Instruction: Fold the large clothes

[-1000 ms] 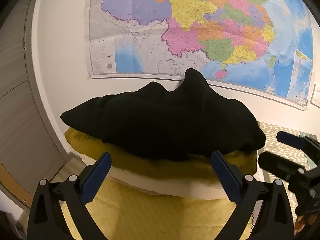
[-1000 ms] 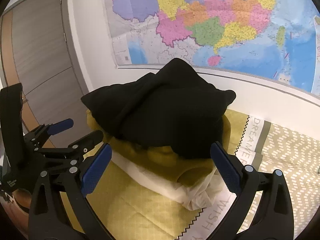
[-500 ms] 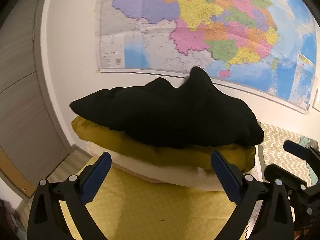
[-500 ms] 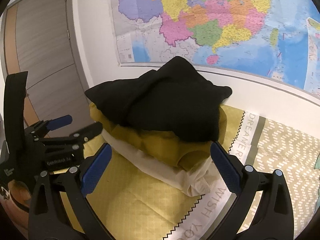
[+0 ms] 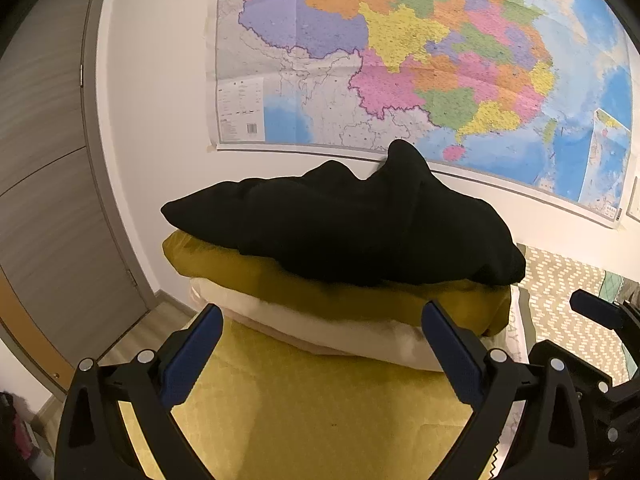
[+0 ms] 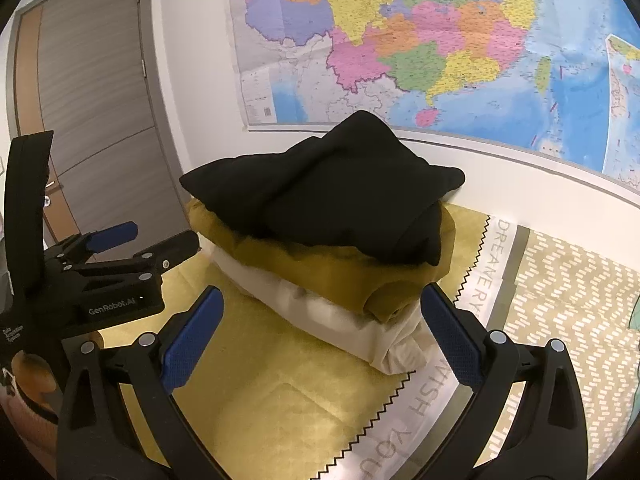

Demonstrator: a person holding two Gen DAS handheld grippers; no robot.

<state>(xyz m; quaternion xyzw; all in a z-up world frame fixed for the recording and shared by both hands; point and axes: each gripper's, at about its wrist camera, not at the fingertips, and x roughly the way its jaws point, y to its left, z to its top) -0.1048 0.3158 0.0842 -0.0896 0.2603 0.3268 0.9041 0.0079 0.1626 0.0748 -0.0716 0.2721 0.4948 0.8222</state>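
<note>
Against far wall, under map (image 5: 400,60): black garment (image 5: 344,232) folded, topping mustard garment (image 5: 360,300) and white garment (image 5: 320,332), likely stacked clear of bedspread (image 6: 260,392). Left gripper (image 5: 320,354) and right gripper (image 6: 320,336) near, jaws apart, empty.

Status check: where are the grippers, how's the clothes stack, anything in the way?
Left gripper open, empty. Right gripper open, empty. Black garment folded on top of mustard garment and white garment. Nothing between grippers and stack.
</note>
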